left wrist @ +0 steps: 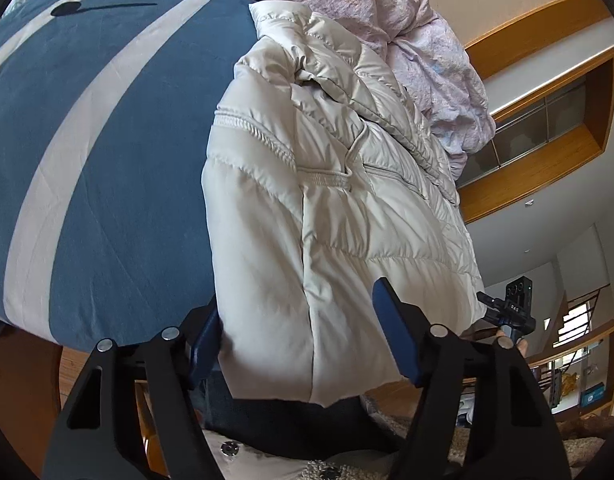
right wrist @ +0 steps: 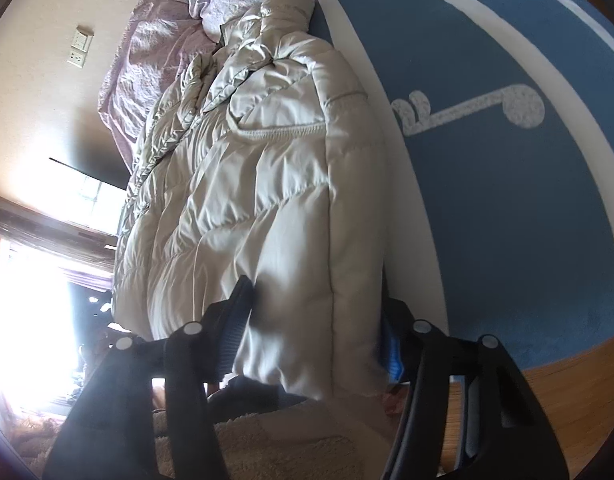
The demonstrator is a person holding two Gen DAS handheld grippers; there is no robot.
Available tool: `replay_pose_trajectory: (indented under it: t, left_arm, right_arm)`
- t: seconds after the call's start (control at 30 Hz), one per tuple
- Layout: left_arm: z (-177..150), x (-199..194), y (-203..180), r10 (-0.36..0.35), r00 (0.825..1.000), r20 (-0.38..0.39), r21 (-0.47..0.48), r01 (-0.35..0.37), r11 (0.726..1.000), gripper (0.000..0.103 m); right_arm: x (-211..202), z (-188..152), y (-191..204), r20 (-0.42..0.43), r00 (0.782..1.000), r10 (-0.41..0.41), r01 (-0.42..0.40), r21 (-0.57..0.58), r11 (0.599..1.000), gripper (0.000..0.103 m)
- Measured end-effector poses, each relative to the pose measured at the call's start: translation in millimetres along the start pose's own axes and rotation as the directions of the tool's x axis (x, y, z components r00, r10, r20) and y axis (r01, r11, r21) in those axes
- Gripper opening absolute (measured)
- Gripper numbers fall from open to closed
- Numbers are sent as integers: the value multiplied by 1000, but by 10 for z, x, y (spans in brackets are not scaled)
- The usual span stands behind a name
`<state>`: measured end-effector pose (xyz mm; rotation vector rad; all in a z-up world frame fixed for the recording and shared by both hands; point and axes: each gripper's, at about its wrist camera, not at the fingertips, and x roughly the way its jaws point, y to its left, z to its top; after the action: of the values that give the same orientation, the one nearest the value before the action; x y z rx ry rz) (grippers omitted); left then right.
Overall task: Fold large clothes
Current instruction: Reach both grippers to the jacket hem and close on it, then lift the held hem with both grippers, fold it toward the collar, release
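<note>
I am looking down along a bed (left wrist: pixel 107 168) covered in a blue spread with broad white stripes and a white musical-note motif. A padded, cream-coloured quilted jacket (left wrist: pixel 307 208) lies flat on it lengthwise, collar at the far end, its near hem hanging over the bed's edge towards me. Beyond the jacket, touching its collar end and far side, a crumpled pale lilac quilt (left wrist: pixel 387 12) is heaped on the bed. Below the bed's edge I see wooden floor (right wrist: pixel 567 392).
</note>
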<state>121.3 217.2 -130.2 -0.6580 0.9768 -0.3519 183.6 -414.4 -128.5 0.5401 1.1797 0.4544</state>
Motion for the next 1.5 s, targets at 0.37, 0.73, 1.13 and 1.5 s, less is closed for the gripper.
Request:
replay_pose_trajectory:
  t: [0.37, 0.73, 1.13, 1.5]
  left_arm:
    - [-48, 20, -31, 3, 1000, 14, -13, -3, 1000, 52]
    - [-16, -67, -101, 35, 996, 81, 10, -36, 999, 20]
    - [252, -404, -376, 25, 971, 239, 59, -40, 997, 16]
    - [787, -628, -734, 28, 921, 389, 104, -74, 992, 16]
  right_arm:
    - [-66, -104, -37, 18, 996, 84, -84, 21, 996, 39]
    - [-152, -113, 67, 100, 991, 87, -85, -26, 996, 20]
    - [-559, 73, 449, 318, 944, 91, -55, -119, 991, 17]
    - [-805, 551, 1039, 530, 847, 27, 86, -188, 979, 17]
